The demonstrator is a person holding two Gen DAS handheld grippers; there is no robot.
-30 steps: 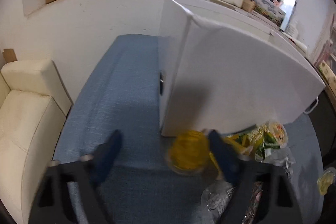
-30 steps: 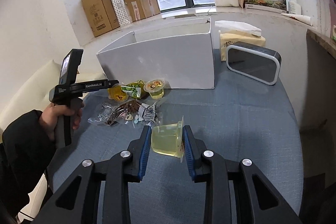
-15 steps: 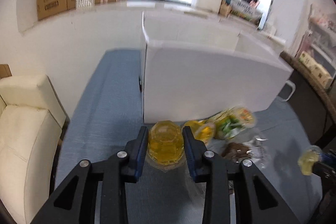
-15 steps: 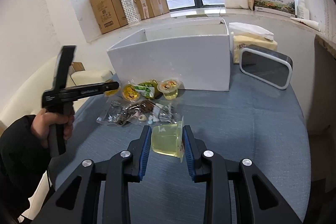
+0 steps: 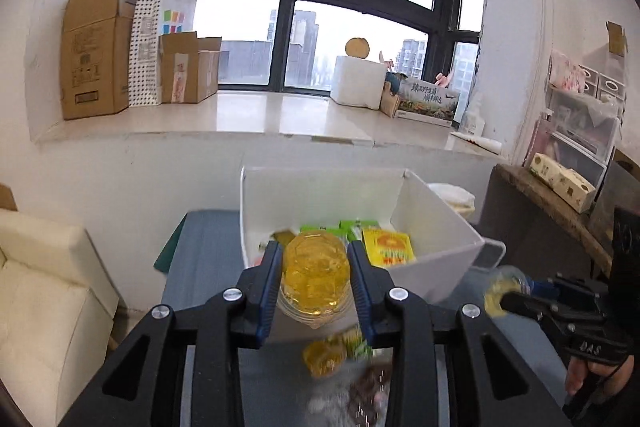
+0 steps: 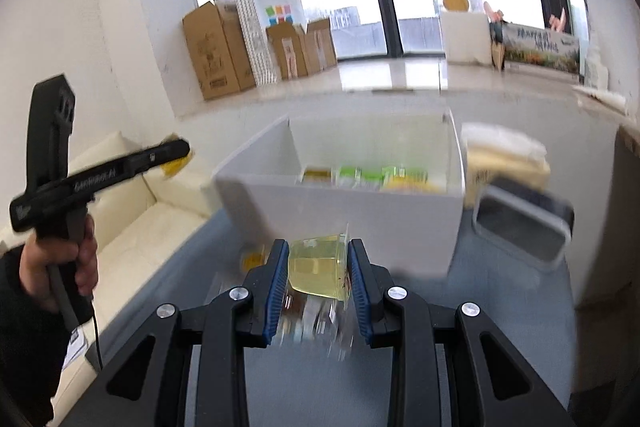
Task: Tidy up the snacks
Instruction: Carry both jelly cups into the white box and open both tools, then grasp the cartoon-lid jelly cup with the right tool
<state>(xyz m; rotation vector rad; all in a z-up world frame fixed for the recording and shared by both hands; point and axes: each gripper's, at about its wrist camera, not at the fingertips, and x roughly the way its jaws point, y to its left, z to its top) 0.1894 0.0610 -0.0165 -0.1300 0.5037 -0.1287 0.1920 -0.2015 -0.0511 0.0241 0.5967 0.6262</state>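
Note:
My left gripper (image 5: 315,279) is shut on an orange-yellow jelly cup (image 5: 314,277) and holds it in the air at the near rim of the open white box (image 5: 436,223). Green and yellow snack packets (image 5: 386,247) lie inside the box. My right gripper (image 6: 318,267) is shut on a pale yellow jelly cup (image 6: 318,265), raised in front of the white box (image 6: 360,211). Another jelly cup (image 5: 324,355) and clear snack wrappers (image 5: 368,387) lie on the blue tablecloth below.
A cream sofa (image 5: 44,291) stands left of the table. A grey-rimmed container (image 6: 524,227) and a tissue pack (image 6: 504,155) sit right of the box. Cardboard boxes (image 5: 96,51) line the window sill. The right gripper shows at the right edge of the left wrist view (image 5: 496,301).
My left gripper closed on the orange-yellow jelly cup and lifted it up to the box's rim. My right gripper rose with its pale cup and moved toward the box.

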